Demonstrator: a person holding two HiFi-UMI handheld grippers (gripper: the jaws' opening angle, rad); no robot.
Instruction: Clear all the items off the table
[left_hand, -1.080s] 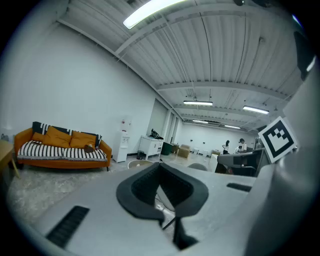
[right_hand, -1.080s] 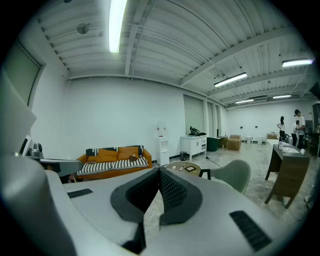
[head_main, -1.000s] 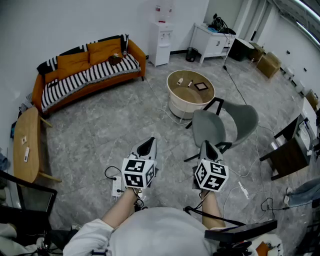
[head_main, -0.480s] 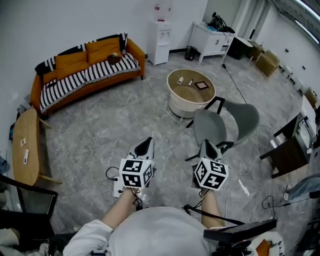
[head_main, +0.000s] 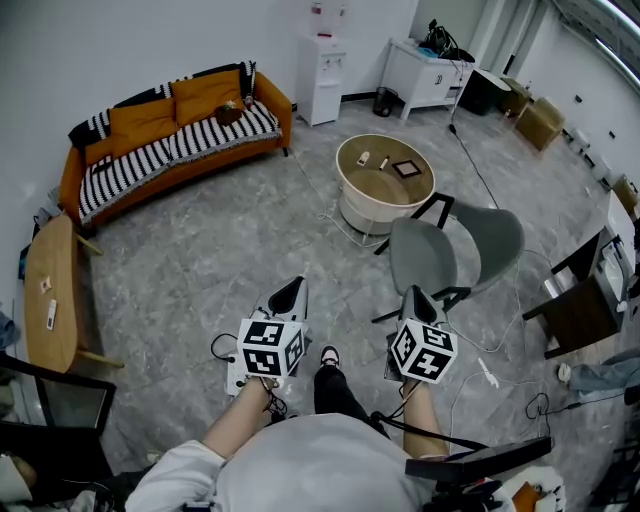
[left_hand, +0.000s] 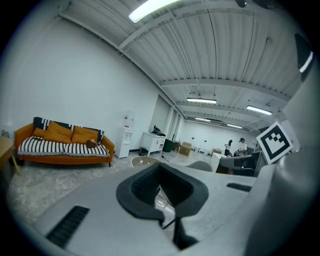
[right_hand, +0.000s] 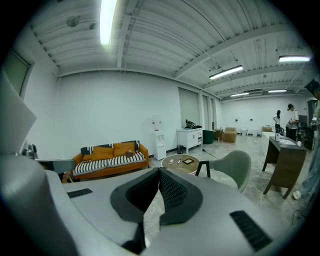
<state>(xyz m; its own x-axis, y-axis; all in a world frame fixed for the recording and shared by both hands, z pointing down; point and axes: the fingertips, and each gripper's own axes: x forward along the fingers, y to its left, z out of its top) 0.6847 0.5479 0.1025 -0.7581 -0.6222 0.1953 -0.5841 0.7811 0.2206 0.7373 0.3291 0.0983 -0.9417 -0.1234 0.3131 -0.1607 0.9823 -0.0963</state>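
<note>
Grey-bodied left gripper (head_main: 292, 286) and its twin, the right gripper (head_main: 415, 292), are both pressed together at the tips with nothing between them, so you carry nothing yet. The change is that a black trouser leg with a white-soled shoe (head_main: 327, 356) now shows between the two tools, where a moment ago there was only floor. I read that as a step forward. The round wooden-topped table with the cream base (head_main: 378, 188) lies well ahead of both tips and a little to the right. The grey shell chair (head_main: 432, 255) stands just ahead of the right gripper, between it and the table. On the top lie a small white object (head_main: 362, 158), a slim pale one (head_main: 383, 162) and a dark square frame (head_main: 405, 169); none is cleared. You are on the approach, and the jaws must spread before any pickup.
</note>
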